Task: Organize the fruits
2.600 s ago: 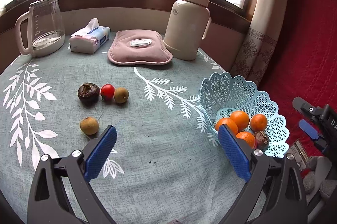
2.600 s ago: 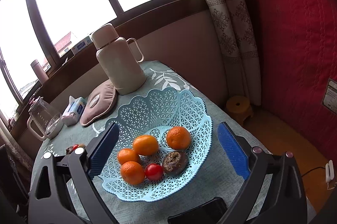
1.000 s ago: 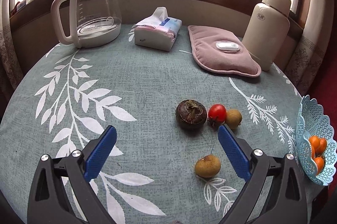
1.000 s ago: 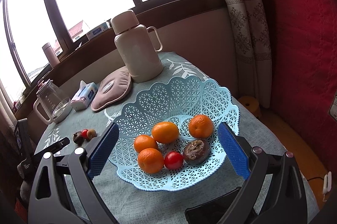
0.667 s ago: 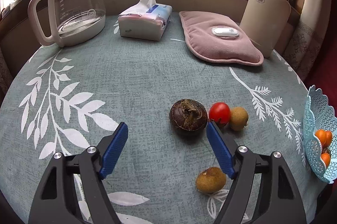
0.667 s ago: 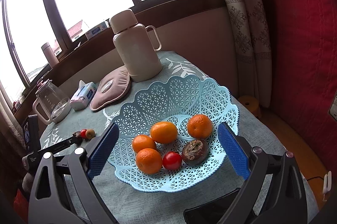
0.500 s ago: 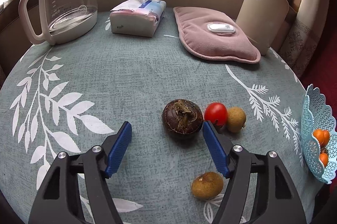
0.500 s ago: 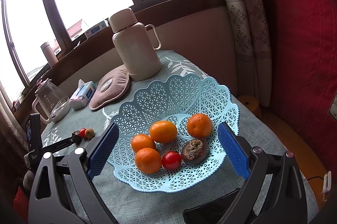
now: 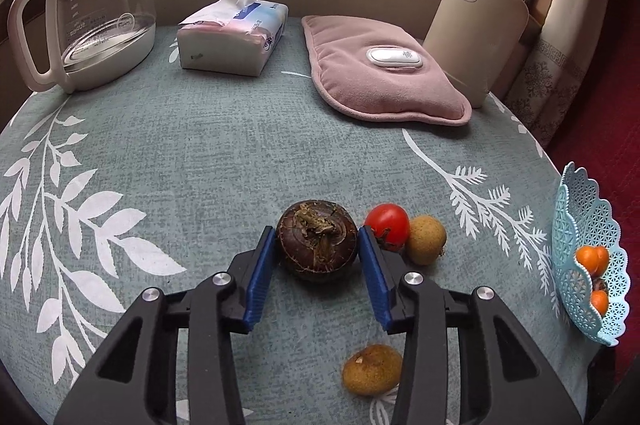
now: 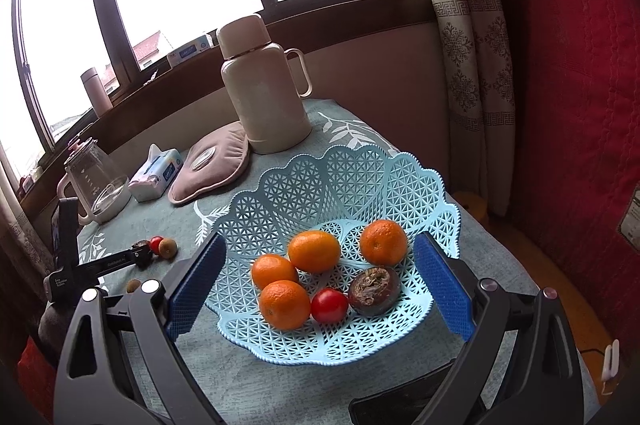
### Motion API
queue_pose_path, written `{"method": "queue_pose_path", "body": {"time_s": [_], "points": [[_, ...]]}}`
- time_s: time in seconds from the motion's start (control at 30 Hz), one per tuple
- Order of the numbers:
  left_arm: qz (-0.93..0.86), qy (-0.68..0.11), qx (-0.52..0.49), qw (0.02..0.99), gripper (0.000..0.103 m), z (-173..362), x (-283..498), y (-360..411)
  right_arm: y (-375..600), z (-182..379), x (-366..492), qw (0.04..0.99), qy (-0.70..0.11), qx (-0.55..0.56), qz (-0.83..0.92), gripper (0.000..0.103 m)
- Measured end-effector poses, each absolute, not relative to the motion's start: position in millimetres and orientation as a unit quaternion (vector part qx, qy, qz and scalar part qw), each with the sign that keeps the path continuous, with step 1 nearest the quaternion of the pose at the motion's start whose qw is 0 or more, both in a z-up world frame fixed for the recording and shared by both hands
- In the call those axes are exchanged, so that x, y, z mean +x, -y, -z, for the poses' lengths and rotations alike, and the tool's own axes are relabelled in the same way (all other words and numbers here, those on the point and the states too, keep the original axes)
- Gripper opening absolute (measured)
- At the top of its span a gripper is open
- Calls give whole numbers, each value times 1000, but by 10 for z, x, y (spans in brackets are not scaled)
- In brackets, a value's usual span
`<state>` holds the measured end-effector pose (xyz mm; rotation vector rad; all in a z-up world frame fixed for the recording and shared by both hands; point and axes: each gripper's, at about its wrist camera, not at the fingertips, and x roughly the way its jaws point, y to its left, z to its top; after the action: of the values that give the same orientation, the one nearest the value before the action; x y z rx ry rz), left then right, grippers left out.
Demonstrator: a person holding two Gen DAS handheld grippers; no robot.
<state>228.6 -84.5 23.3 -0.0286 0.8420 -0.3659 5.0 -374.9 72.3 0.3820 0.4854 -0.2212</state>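
The left gripper (image 9: 318, 247) points down at the table. Its two blue pads (image 9: 262, 273) have just been closing, and now they sit tight on both sides of a dark brown fruit (image 9: 317, 240), touching it. From the other camera it shows as a black tool reaching in low from the left. The right gripper (image 10: 320, 279) is spread wide, with one blue pad out on each side. Nothing is between its pads.

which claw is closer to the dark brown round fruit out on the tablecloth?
Left. The left claw straddles the dark brown round fruit, its jaws just closing, blue pads at both sides. The right claw hangs open by the light blue lattice basket, well away.
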Motion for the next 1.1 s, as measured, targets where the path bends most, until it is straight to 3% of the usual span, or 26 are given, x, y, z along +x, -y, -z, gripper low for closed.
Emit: {"method": "queue_pose_path", "body": {"time_s": [0.57,0.97,1.1], "points": [[151,-340,-63,926,42,-715,2032,443,2841,-931,742,955,-272,118,-18,96],[133,-352,-121,918,42,-647,2120,100,1905,-604,1669,926,-359,38,-112,96],[132,-356,-126,916,42,-606,2151,57,1796,-494,1975,917,-382,20,-114,91]]}}
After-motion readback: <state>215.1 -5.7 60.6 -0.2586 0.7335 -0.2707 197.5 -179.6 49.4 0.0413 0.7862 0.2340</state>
